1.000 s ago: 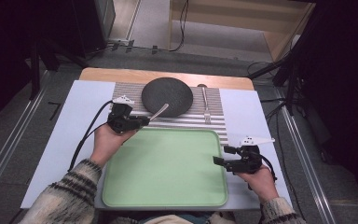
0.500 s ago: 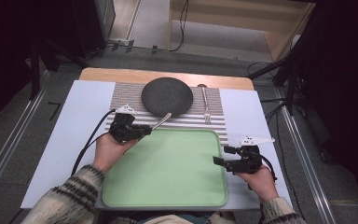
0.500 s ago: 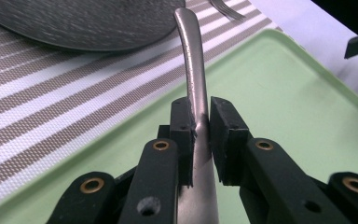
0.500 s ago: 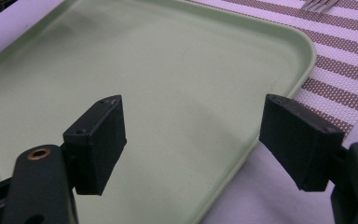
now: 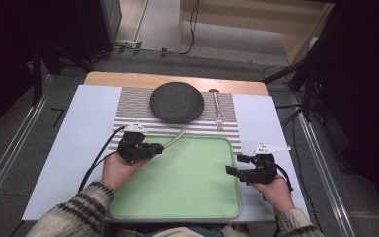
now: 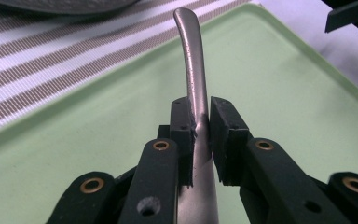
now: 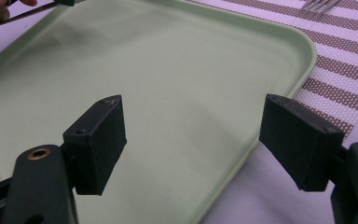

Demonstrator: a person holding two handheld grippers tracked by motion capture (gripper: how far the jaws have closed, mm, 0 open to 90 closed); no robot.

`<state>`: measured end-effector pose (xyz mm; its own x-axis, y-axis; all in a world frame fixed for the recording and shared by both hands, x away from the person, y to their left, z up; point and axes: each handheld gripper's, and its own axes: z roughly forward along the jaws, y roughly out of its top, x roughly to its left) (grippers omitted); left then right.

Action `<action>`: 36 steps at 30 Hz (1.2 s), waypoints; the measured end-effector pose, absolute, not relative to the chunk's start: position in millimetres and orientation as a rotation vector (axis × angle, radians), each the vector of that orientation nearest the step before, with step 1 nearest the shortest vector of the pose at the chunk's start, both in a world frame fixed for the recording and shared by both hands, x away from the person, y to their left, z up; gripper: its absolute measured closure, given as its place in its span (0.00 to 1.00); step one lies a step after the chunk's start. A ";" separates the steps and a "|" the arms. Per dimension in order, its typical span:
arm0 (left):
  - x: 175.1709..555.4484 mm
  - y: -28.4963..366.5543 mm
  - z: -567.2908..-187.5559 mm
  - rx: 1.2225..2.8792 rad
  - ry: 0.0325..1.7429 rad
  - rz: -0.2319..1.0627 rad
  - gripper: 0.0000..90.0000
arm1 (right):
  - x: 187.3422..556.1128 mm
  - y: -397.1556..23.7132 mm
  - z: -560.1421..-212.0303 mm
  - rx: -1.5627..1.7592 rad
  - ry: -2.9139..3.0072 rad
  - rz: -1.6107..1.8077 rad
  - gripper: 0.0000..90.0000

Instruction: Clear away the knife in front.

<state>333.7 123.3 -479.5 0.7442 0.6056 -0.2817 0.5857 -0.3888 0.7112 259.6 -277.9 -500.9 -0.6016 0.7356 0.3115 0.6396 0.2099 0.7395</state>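
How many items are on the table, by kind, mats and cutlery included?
Tray: 1
Striped placemat: 1
Dark plate: 1
Fork: 1
Metal utensil handle, clamped in the left gripper, working end hidden: 1
Total: 5

Tray [image 5: 187, 197] in front of mat [image 5: 133, 101], plate [image 5: 176, 102] on mat, fork [image 5: 217, 109] right of plate

High view looks forward and down over the whole surface [image 5: 79, 128]. Both gripper views ride low and close, skimming the green tray [image 5: 187, 182] [image 6: 284, 93] [image 7: 168, 70], shared by all three; the left one probably faces the far right corner.
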 end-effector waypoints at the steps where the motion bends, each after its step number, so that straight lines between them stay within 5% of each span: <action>1: 332.4 123.1 -480.7 2.088 0.893 0.030 0.90 | 259.6 -277.8 -501.0 1.345 2.358 1.352 0.23; 30: 318.0 113.9 -510.5 2.193 0.903 -0.010 0.89 | 259.3 -276.9 -500.8 1.336 2.367 1.351 0.23; 36: 320.7 119.8 -503.2 2.108 0.868 0.029 0.62 | 259.3 -276.7 -500.9 1.336 2.372 1.346 0.23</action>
<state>320.7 119.8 -503.2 0.7603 0.5910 -0.2694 0.5714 -0.4115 0.7100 259.3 -276.7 -500.9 -0.6087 0.7317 0.3068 0.6387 0.2224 0.7366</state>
